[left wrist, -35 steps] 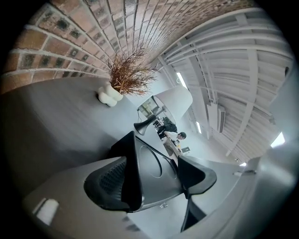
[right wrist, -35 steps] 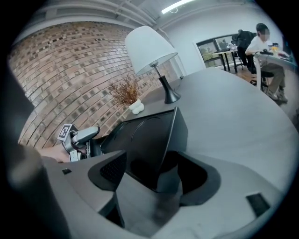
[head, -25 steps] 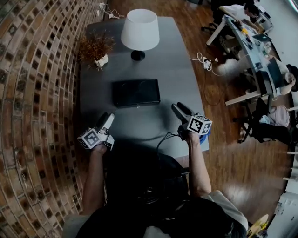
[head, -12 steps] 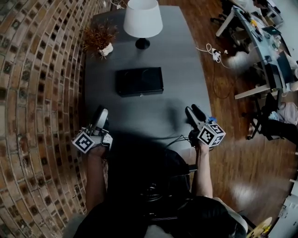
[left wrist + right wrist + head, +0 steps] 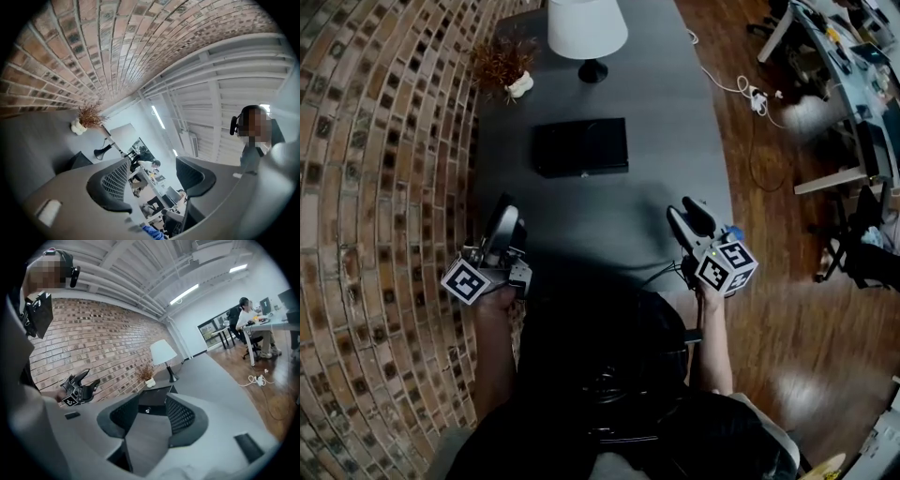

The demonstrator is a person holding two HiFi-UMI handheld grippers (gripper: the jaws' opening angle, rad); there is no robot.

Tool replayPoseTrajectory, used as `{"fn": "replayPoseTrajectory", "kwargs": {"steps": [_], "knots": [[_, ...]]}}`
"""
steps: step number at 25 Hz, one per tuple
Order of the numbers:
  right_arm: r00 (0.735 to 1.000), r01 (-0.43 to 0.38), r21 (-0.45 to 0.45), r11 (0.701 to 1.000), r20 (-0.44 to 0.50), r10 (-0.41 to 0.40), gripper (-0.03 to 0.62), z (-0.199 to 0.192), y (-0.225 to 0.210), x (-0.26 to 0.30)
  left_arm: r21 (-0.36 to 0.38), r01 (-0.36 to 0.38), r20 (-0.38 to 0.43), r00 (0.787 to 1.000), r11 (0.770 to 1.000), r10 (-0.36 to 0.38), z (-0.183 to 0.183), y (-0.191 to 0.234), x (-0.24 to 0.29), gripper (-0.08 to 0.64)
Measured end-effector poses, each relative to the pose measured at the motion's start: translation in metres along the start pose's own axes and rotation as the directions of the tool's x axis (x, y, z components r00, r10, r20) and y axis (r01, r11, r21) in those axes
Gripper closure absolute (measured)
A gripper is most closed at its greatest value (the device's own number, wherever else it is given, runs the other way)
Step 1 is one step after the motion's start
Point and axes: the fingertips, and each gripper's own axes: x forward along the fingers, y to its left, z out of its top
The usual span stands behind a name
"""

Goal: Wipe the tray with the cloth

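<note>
Left gripper view first: the left gripper point(image 5: 151, 168) was angled up at the rough brick wall point(image 5: 93, 51) and a ribbed white ceiling. Its two dark, rounded jaws with mesh-textured pads had just eased inward a touch but stood wide apart, with nothing between them.

Over to the right gripper view: the right gripper point(image 5: 152, 401) had the same moulded jaws. They had just narrowed too, yet a clear gap showed, and it was empty. Straight ahead through that gap lay the tray point(image 5: 157, 398), a shallow black rectangle on the smooth, matte grey tabletop point(image 5: 220, 380).

From the head view, the tray sat well ahead of both pairs of jaws, between their lines. Beyond it stood a lamp point(image 5: 588, 28) with a tapered white shade and a spray of dry brown twigs point(image 5: 502, 66) in a small white pot. A scrap of blue point(image 5: 730, 232) peeped out just beside the right jaws; couldn't tell whether that was the cloth.
</note>
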Motion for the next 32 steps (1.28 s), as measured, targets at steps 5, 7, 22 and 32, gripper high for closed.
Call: {"fn": "replayPoseTrajectory", "kwargs": {"steps": [5,7,22,32], "knots": [[0.997,-0.061,-0.003,0.998,-0.037,0.060,0.410,-0.018,-0.004,-0.002,0.005,-0.053,0.008,0.999,0.999,0.053,-0.017,-0.017,-0.009,0.259],[0.996,-0.069,-0.007,0.998,-0.051,0.069,0.411,-0.023,-0.010,-0.005,-0.005,-0.053,0.013,0.999,0.999,0.053,-0.022,-0.025,-0.009,0.259],[0.997,0.068,-0.061,0.996,-0.017,-0.069,0.411,-0.010,0.014,-0.014,-0.093,0.229,0.088,0.971,0.969,-0.221,0.024,-0.041,-0.011,0.261],[0.995,0.080,-0.079,0.994,0.071,-0.074,0.411,-0.002,0.143,0.039,-0.039,0.456,0.225,0.871,0.889,-0.436,0.119,-0.023,-0.096,0.318]]}}
